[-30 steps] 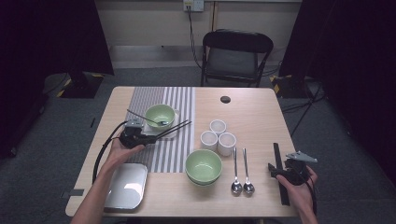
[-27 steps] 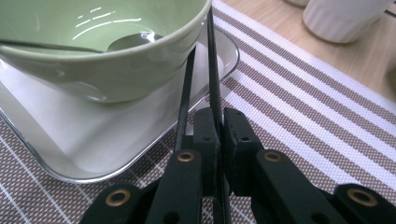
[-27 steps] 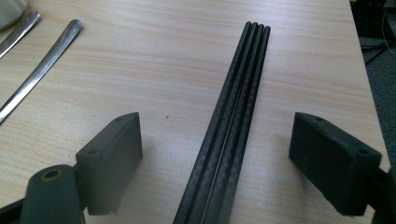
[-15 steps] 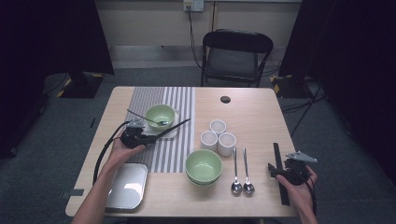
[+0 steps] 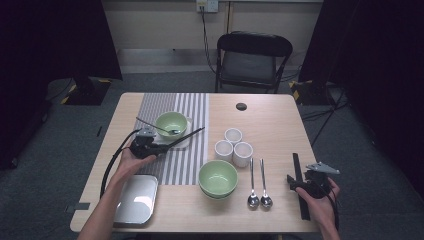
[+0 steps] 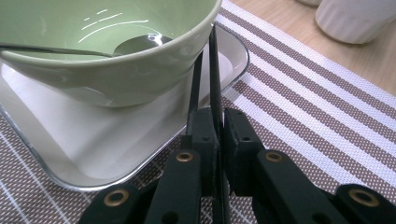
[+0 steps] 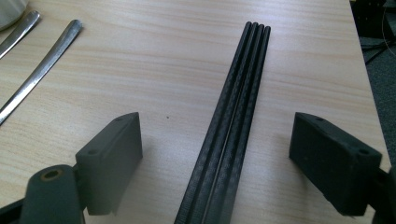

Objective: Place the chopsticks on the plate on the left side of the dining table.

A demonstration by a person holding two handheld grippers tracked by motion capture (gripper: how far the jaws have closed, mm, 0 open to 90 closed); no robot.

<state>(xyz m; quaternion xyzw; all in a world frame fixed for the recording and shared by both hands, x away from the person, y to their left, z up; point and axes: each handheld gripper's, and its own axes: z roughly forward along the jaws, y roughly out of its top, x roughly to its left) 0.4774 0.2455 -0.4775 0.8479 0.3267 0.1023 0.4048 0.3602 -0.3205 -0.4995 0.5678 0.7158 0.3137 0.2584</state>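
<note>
Chopsticks (image 6: 212, 70) pinched beside green bowl (image 6: 107, 51)

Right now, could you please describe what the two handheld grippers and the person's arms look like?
Both are black. The left tongs have blocky jaws with brass-coloured pivot rivets; a black cable loops from them. The right tongs have matte rectangular pads, topped by a grey three-cornered plate. The forearms are sleeveless.

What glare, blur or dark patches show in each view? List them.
High view: glare on the metal tray, black room edges. Left gripper view: highlights inside the green bowl, sharp gripper. Right gripper view: near pads soft, black chopsticks sharp.
</note>
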